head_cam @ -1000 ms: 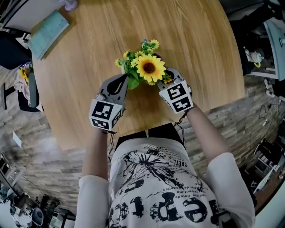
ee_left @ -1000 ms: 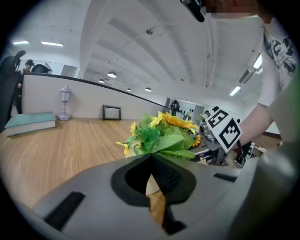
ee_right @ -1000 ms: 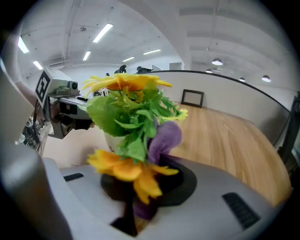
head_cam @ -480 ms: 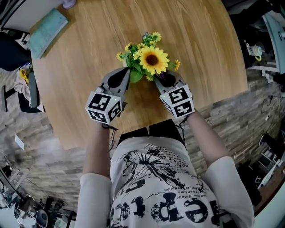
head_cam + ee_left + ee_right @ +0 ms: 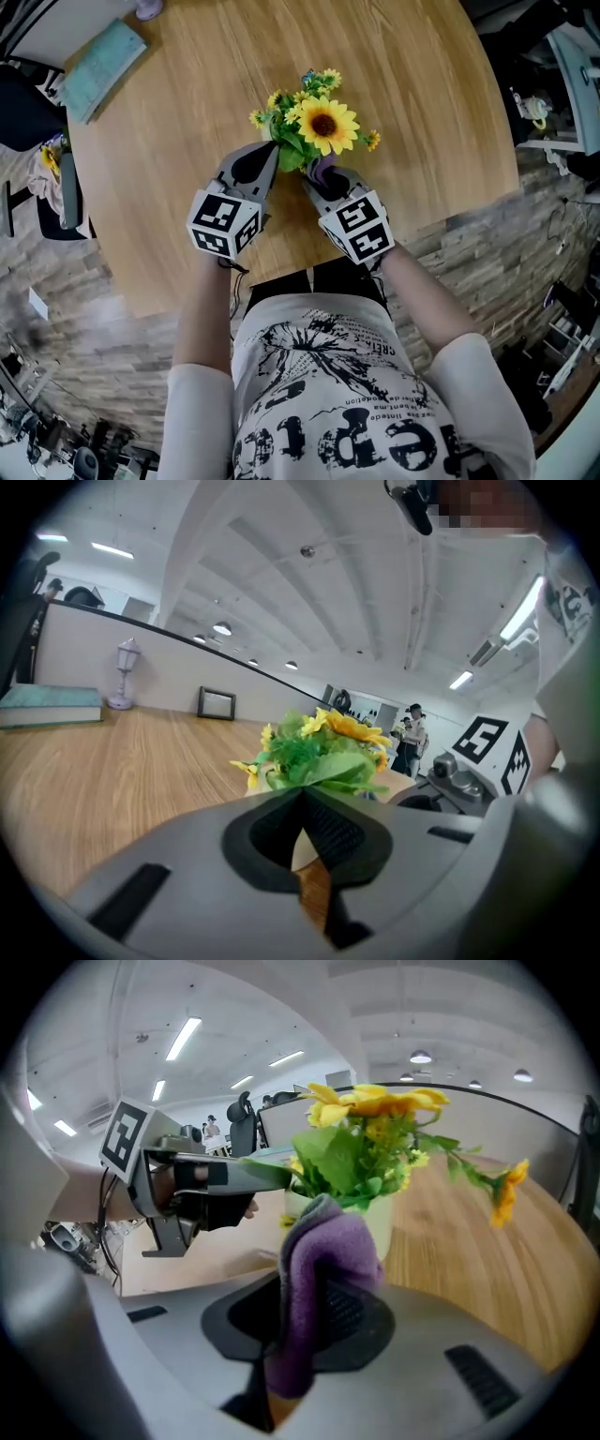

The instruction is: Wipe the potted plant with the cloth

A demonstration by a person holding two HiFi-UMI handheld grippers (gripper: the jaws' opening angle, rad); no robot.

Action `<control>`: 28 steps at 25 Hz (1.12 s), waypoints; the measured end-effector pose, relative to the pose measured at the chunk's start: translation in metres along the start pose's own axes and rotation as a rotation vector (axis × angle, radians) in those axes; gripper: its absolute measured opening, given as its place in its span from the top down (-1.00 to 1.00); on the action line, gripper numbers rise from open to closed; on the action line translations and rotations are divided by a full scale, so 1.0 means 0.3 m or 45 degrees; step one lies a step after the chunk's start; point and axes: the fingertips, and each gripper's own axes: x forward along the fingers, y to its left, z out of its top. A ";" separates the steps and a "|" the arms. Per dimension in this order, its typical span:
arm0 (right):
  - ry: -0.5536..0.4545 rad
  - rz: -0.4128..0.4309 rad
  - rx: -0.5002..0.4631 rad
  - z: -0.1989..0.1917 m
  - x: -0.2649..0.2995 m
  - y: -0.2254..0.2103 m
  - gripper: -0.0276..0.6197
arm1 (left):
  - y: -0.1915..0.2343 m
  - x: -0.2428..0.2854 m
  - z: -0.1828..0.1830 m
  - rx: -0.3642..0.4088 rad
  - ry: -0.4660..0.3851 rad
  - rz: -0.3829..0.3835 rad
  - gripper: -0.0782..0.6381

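Right tool point(image 5: 319, 176) slid leftward, clamping purple cloth point(image 5: 323, 1269), clearest in its view; left tool point(image 5: 270, 155) closed.

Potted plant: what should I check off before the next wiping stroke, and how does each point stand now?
1. Cloth gripped: ok. The right claw is shut on the purple cloth, and a fold sticks out past the tips.
2. Cloth against the pot: cannot tell. The fold sits right in front of the pot wall, but contact does not show.
3. Pot upright on the table: ok.
4. Left claw steadying the plant: cannot tell. Its jaws are together with the tips at the leaves; whether they pinch a leaf does not show.
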 end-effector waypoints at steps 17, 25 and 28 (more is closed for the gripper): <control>0.044 0.237 -0.067 0.040 0.054 0.199 0.68 | 0.003 -0.001 -0.001 -0.047 -0.007 -0.052 0.77; 0.095 0.116 0.052 0.006 -0.065 0.114 0.68 | 0.006 -0.001 -0.001 -0.016 0.014 0.014 0.77; 0.121 0.035 0.078 -0.021 -0.118 0.038 0.68 | 0.003 0.002 -0.003 -0.003 0.013 0.035 0.77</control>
